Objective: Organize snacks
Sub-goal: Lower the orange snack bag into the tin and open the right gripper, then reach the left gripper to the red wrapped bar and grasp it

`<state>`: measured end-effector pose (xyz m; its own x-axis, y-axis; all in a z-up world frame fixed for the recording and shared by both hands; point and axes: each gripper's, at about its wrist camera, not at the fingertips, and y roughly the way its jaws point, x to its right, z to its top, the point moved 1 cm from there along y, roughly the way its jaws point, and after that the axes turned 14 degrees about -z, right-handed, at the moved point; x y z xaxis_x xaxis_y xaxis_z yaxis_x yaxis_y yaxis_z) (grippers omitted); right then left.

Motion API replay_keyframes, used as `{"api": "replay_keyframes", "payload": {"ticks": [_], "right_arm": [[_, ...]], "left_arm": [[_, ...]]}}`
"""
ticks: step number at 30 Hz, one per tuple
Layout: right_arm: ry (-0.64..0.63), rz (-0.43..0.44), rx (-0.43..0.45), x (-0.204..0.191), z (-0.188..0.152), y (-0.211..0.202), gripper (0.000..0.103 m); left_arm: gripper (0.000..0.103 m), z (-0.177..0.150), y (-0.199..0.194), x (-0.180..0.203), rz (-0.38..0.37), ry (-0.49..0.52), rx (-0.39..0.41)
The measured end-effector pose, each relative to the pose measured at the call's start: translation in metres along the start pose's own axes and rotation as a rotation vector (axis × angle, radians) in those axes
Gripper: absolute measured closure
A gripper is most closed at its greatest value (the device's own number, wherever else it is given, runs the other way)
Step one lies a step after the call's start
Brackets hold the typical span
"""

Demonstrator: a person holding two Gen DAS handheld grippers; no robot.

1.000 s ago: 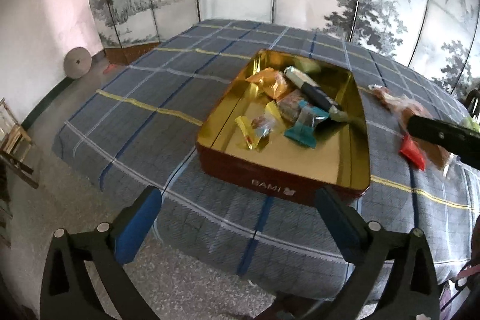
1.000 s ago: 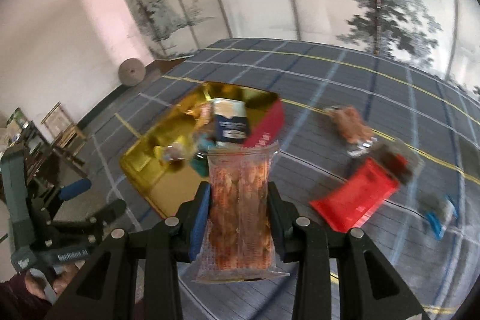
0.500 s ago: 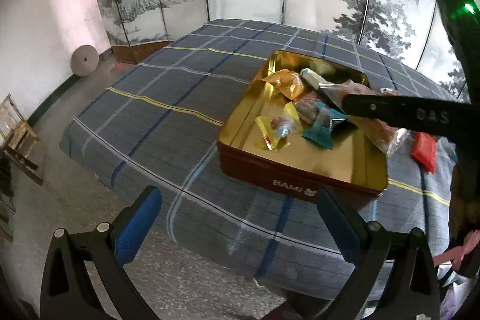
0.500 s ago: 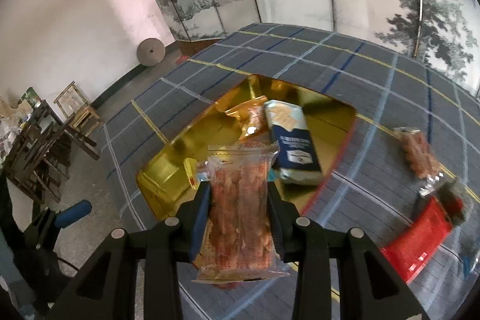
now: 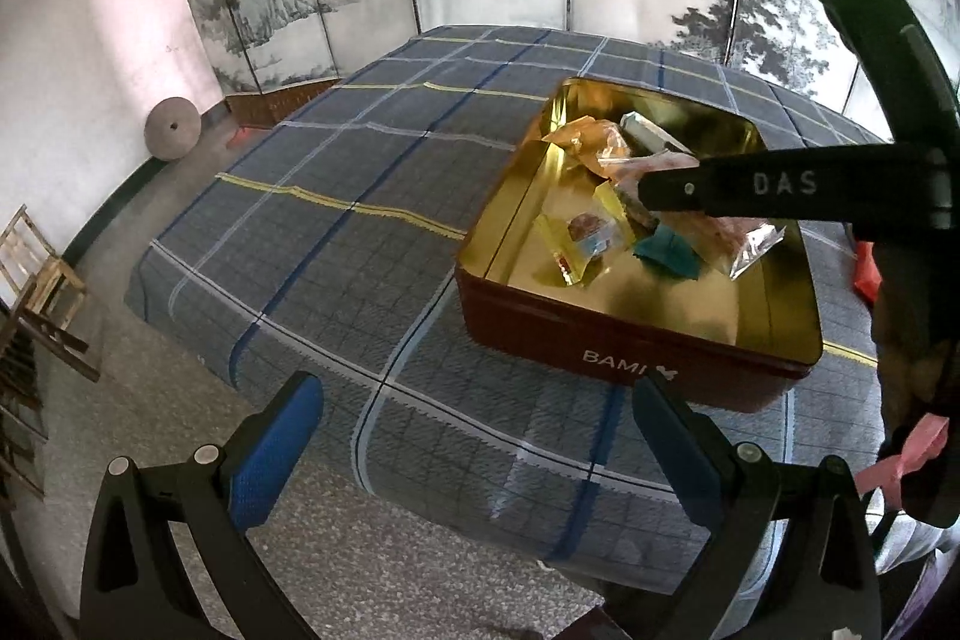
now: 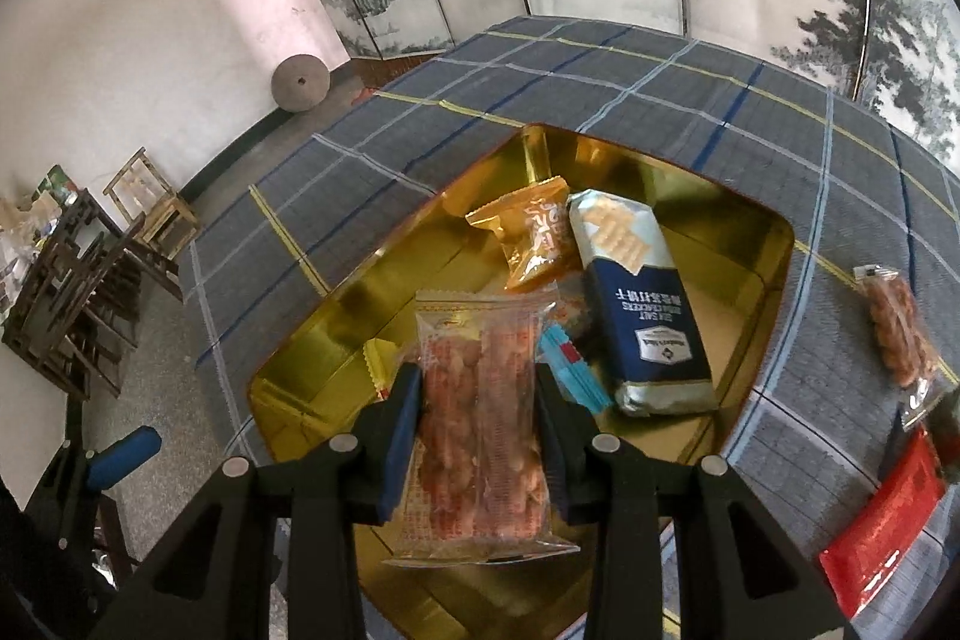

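Right gripper [image 6: 477,418] jaws clenched on clear snack packet [image 6: 480,436] above gold tin [image 6: 774,244], left gripper [image 5: 474,436] jaws released and empty; slack wrapper likely to slip askew, landing on crackers ahead.

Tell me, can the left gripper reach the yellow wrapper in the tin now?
Probably yes: the left gripper is open and empty, and the yellow wrapper lies uncovered near the tin's front; the right gripper hovers behind it.
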<state>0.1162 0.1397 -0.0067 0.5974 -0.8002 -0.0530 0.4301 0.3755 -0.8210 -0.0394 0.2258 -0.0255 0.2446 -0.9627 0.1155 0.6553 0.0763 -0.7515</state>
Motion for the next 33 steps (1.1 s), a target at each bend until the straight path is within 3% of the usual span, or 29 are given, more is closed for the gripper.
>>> {"api": "replay_keyframes", "payload": {"ticks": [33], "right_arm": [[-0.019, 0.014, -0.006, -0.023, 0.004, 0.018, 0.066]], "left_arm": [[0.001, -0.006, 0.013, -0.021, -0.02, -0.058, -0.041]]}}
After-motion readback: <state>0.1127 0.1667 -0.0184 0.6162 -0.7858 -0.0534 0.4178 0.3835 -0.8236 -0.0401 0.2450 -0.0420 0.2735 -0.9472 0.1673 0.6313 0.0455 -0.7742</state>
